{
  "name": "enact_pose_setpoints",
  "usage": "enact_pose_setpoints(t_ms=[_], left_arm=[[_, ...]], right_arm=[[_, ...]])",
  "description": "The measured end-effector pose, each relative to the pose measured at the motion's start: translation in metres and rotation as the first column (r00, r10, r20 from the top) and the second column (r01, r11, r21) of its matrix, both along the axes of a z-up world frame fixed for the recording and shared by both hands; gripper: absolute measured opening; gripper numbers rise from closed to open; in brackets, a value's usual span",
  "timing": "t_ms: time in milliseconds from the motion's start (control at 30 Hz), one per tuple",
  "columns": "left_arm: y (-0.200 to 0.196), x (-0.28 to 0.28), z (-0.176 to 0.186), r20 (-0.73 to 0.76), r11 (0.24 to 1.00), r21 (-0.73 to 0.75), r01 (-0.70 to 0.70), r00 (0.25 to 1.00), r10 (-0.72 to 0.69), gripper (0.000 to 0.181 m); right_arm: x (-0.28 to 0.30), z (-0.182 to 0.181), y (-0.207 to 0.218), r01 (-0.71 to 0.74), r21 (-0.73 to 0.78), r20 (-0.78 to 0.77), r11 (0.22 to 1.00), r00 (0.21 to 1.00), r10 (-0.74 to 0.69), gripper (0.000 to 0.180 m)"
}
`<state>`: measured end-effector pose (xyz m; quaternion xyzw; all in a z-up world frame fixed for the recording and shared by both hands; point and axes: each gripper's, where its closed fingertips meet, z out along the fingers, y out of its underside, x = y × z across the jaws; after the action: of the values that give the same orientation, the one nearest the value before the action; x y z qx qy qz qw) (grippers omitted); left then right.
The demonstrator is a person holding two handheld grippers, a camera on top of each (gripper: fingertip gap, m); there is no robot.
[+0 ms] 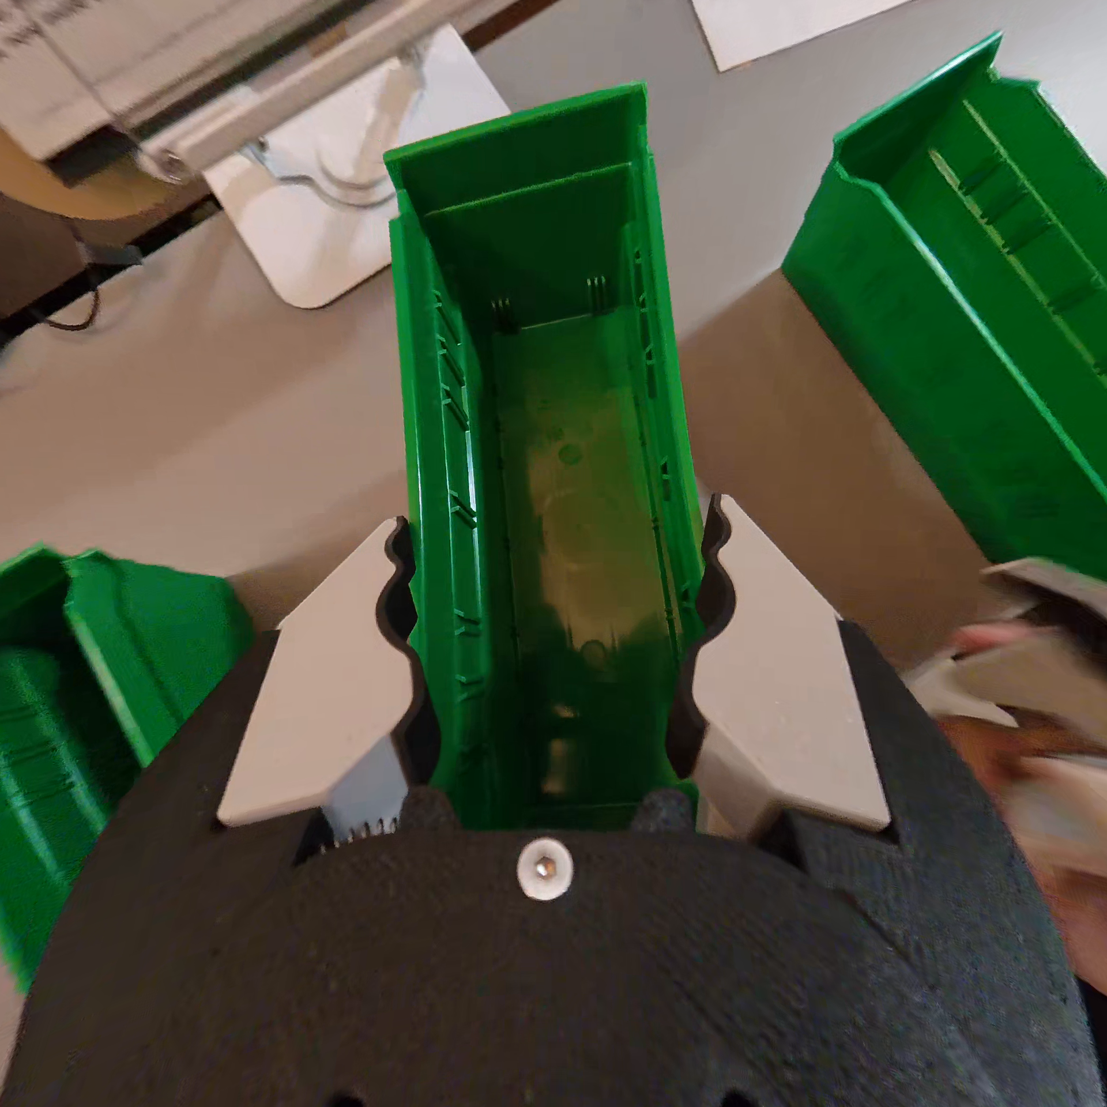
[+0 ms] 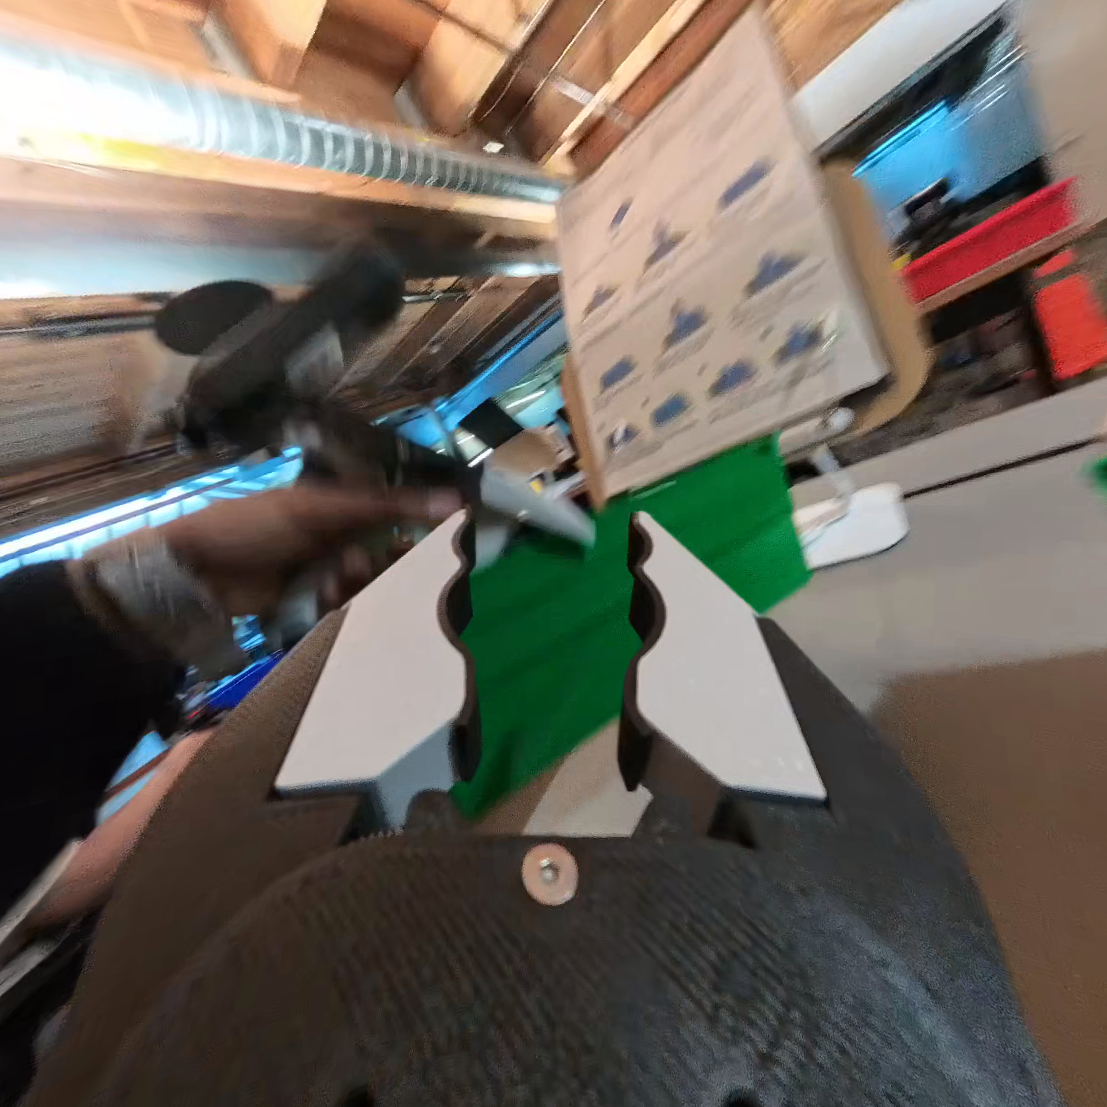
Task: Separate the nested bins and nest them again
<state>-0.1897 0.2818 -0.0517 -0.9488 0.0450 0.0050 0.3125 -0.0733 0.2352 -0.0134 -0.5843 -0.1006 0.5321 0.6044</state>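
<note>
Right now your left tool (image 1: 557,605) is clamped on a narrow green bin (image 1: 563,479), its black wavy pads (image 1: 398,635) pressed against the two long outer walls near the bin's near end. That bin fills the centre of the left wrist view, open side toward the camera, and a second back wall shows just behind its own at the upper centre, so two bins look nested there. Another green bin (image 1: 970,311) lies at the upper right of that frame, well apart, and a third green bin (image 1: 102,677) sits at the left edge, both on the pale table (image 1: 197,431). A white stand base (image 1: 335,197) rests on the table at the upper centre-left.

Your right tool (image 2: 551,617) has its jaws apart and nothing gripped; in the blurred right wrist view green plastic (image 2: 539,647) shows through the gap, farther off. A cardboard box (image 2: 719,287) fills the upper right of that frame. At lower right of the left wrist view, your right tool appears as a blurred shape.
</note>
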Motion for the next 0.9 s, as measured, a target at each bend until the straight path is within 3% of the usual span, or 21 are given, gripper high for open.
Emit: enact_pose_setpoints(t_ms=[167,267,367,433,500,600,667,900], left_arm=[[0.015,0.035,-0.053,-0.039,1.000,0.029,-0.006,0.999,0.007,0.097],[0.017,0.053,-0.065,-0.065,0.997,0.072,-0.042,0.997,0.047,0.098],[0.017,0.071,-0.077,-0.050,0.993,0.086,-0.079,0.995,0.083,0.101],[0.017,0.082,-0.088,-0.034,0.994,0.068,-0.085,0.996,0.087,0.102],[0.019,0.090,-0.096,-0.042,0.994,0.063,-0.088,0.995,0.091,0.104],[0.020,0.097,-0.095,-0.052,0.994,0.070,-0.088,0.994,0.091,0.107],[0.019,0.106,-0.089,0.022,0.994,0.077,-0.078,0.997,0.076,0.107],[-0.012,0.085,-0.056,0.114,0.975,0.210,-0.078,0.992,0.055,0.100]], right_arm=[[0.080,0.091,0.061,0.197,0.129,0.011,0.972,0.980,-0.200,0.060],[0.121,0.114,0.080,0.244,0.204,0.051,0.948,0.964,-0.260,0.059],[0.155,0.102,0.091,0.299,0.279,0.133,0.912,0.929,-0.345,0.055],[0.180,0.087,0.100,0.373,0.282,0.109,0.884,0.903,-0.416,0.042],[0.183,0.079,0.105,0.341,0.275,0.130,0.899,0.913,-0.386,0.033],[0.175,0.067,0.116,0.294,0.246,0.251,0.924,0.901,-0.354,0.045],[0.172,0.059,0.122,0.275,0.230,0.293,0.934,0.895,-0.336,0.048],[0.179,0.057,0.128,0.234,0.153,0.252,0.960,0.930,-0.267,0.048]])
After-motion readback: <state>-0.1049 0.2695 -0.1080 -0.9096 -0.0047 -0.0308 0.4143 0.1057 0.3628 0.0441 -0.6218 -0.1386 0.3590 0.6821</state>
